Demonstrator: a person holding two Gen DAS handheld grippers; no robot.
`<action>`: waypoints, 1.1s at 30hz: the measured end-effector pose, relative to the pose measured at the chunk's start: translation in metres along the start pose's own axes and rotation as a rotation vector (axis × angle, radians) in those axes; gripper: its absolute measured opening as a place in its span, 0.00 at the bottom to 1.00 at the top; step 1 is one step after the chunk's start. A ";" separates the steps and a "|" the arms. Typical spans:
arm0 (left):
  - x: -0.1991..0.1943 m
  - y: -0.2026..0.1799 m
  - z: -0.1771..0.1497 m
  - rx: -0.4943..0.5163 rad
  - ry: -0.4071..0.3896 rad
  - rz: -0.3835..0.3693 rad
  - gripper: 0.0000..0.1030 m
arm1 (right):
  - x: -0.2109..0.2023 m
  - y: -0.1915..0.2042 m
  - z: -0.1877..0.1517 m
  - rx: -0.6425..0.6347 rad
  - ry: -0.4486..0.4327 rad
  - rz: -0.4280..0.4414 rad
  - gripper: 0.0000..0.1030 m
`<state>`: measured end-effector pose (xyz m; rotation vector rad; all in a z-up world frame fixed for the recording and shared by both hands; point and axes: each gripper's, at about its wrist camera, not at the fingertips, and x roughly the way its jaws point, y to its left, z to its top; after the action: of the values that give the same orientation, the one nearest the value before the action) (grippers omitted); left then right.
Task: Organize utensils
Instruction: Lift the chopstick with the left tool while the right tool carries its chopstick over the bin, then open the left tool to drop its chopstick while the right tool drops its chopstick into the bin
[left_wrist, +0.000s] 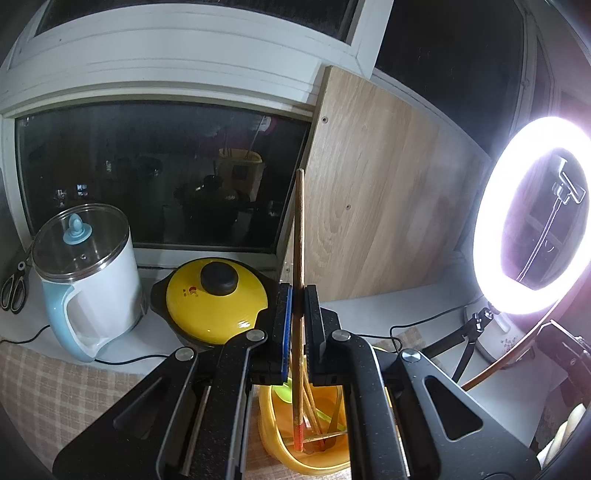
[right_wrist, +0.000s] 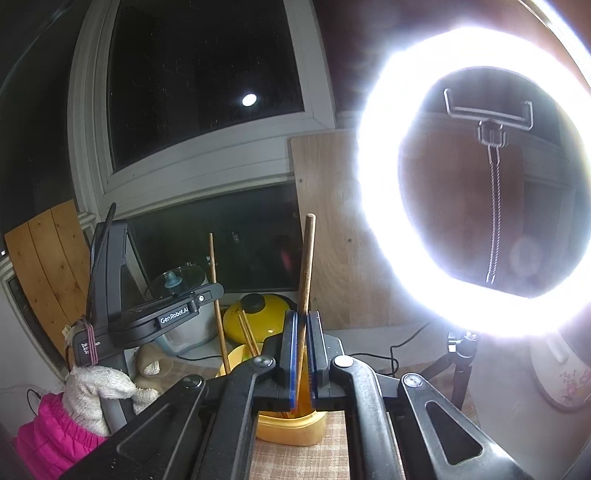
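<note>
Your main risk is a chopstick pivoting or slipping as you lower it: each gripper pinches a thin round stick across a narrow band of pad, with much of the length standing free above, so any sideways nudge could swing it. The left gripper (left_wrist: 297, 325) is closed on a chopstick (left_wrist: 300, 236) whose red tip already sits down inside the yellow holder (left_wrist: 280, 439), among other sticks leaning there; if you push down while it bears on those, it may jam or lever the holder over, since the holder looks light and stands on the checked cloth (left_wrist: 55, 387). The right gripper (right_wrist: 303, 354) is closed on its own chopstick (right_wrist: 307, 266), which tilts slightly between the pads; I cannot tell whether its lower end has entered the holder (right_wrist: 291, 428), so it could catch the rim. The two grippers are close together over the same holder, and they could knock each other. Both point forward and slightly down, sticks near upright, with your gloved left hand (right_wrist: 107, 387) on its handle.
</note>
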<state>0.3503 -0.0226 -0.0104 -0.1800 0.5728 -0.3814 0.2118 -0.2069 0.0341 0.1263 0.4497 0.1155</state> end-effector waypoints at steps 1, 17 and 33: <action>0.001 0.001 -0.001 -0.002 0.002 -0.001 0.04 | 0.002 -0.001 -0.001 -0.001 0.004 0.001 0.02; 0.014 -0.007 -0.024 0.039 0.072 -0.019 0.04 | 0.052 -0.006 -0.045 0.023 0.162 0.046 0.02; 0.014 -0.015 -0.045 0.072 0.150 -0.022 0.19 | 0.067 -0.015 -0.058 0.051 0.223 0.074 0.35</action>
<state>0.3317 -0.0445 -0.0511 -0.0885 0.7042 -0.4388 0.2474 -0.2065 -0.0483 0.1812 0.6712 0.1924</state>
